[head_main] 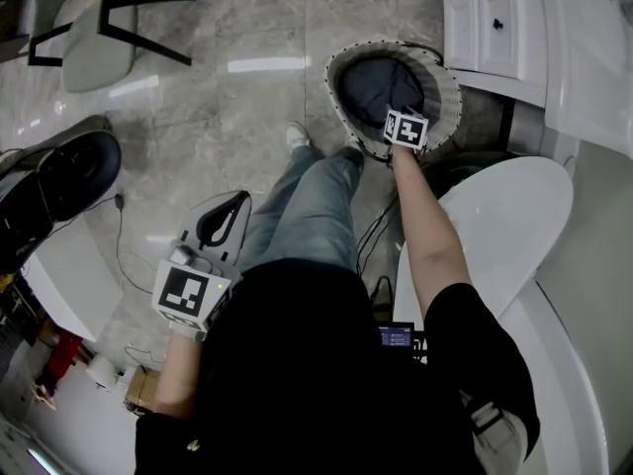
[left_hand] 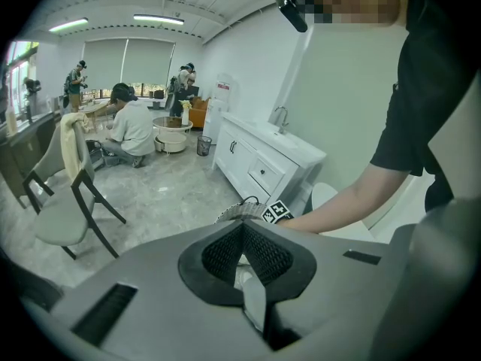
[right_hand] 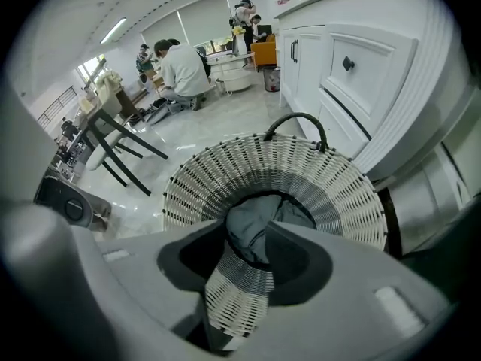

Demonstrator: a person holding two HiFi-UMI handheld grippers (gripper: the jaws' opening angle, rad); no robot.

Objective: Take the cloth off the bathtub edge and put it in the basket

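A round white woven basket [head_main: 341,67] stands on the floor between my feet and a white cabinet. Dark grey cloth [head_main: 376,82] lies bunched inside it. My right gripper [head_main: 404,127] points steeply down over the basket's near rim. In the right gripper view its jaws stand apart, and the cloth [right_hand: 255,220] shows through the gap, down in the basket [right_hand: 225,164]. The pads do not press on it. My left gripper [head_main: 235,204] hangs over the floor to the left of my legs, its tips [left_hand: 242,228] together with nothing between them.
The white bathtub [head_main: 504,226] curves along the right. A white cabinet [head_main: 495,28] stands behind the basket. A grey chair [head_main: 94,28] is at the far left, and a black rounded object [head_main: 59,171] lies beside it. A cable [head_main: 124,255] trails over the marble floor.
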